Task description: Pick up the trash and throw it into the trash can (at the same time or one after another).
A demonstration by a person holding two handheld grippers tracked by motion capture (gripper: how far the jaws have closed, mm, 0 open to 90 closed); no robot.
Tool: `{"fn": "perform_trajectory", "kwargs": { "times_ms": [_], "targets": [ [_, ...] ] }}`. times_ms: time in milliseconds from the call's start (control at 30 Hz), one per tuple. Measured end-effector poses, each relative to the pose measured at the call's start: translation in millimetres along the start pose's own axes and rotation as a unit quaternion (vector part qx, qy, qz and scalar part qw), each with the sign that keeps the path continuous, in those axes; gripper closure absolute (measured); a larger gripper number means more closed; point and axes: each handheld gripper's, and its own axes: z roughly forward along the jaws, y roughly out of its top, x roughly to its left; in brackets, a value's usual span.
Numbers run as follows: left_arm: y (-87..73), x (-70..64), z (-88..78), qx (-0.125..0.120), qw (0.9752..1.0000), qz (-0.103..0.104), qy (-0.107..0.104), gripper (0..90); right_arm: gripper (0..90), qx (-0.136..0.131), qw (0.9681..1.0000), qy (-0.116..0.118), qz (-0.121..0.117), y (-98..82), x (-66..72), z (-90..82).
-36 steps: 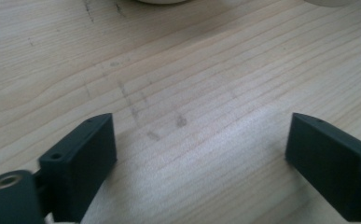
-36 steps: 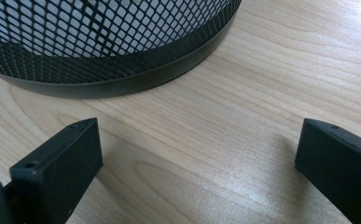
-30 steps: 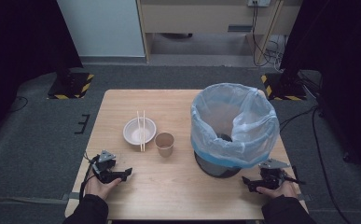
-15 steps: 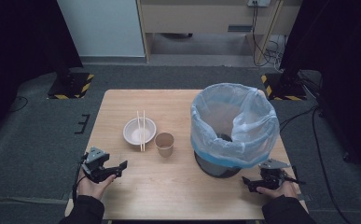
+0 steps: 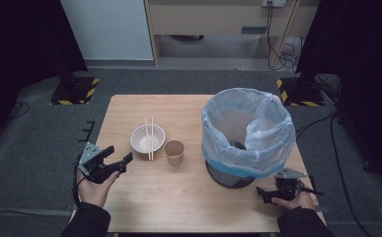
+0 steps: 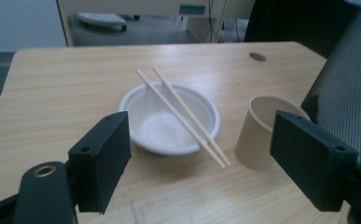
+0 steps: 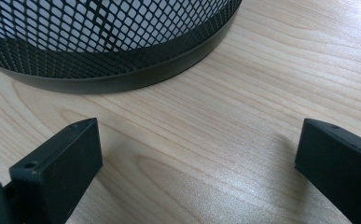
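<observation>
Left of centre on the table (image 5: 188, 207), the bowl (image 5: 148, 139) carries the chopsticks (image 5: 149, 137) beside the cup (image 5: 173, 152), so your left gripper (image 5: 119, 159) aims there, jaws apart, while your right gripper (image 5: 263, 192) rests wide apart below the bin (image 5: 248, 136).

No legible text, label, brand, number or sign found on any item inspected, including the white bowl (image 6: 169, 119), paper cup (image 6: 262, 133), chopsticks (image 6: 183, 114), mesh waste bin (image 5: 248, 133) and wooden table (image 5: 178, 197).
</observation>
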Motion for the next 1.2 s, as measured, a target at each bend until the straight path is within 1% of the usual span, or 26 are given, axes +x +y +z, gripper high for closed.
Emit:
{"fn": "perform_trajectory", "kwargs": {
  "times_ms": [167,267,400,600,767,867,1000,1067,1200],
  "targets": [
    [13.0,-8.1,8.5,-0.018,0.9998,0.005,-0.009,21.8,0.8,0.000,1.0000,0.000,0.000,0.0,0.0,0.0],
    [17.2,-15.2,15.8,-0.021,0.9996,0.013,-0.014,22.4,0.8,0.000,1.0000,0.000,0.000,0.0,0.0,0.0],
    [17.9,-24.7,29.6,-0.016,0.9994,0.023,-0.022,25.2,0.9,0.000,1.0000,0.000,0.000,0.0,0.0,0.0],
    [12.7,-36.0,54.2,0.001,0.9991,0.027,-0.032,28.8,0.8,0.000,1.0000,0.000,0.000,0.0,0.0,0.0],
    [9.0,-41.0,71.7,0.016,0.9989,0.030,-0.032,31.3,0.8,0.000,1.0000,0.000,0.000,0.0,0.0,0.0],
    [5.4,-45.6,84.0,0.031,0.9983,0.038,-0.033,32.1,0.8,0.000,1.0000,0.000,0.000,0.0,0.0,0.0],
    [0.0,-50.5,97.4,0.049,0.9973,0.043,-0.035,35.0,0.8,0.000,1.0000,0.000,0.000,0.0,0.0,0.0],
    [-2.2,-52.1,102.8,0.058,0.9968,0.043,-0.034,38.3,0.8,0.000,1.0000,0.000,0.000,0.0,0.0,0.0],
    [-6.5,-55.5,113.0,0.070,0.9960,0.041,-0.039,40.3,0.9,0.000,1.0000,0.000,0.000,0.0,0.0,0.0]
  ]
}}
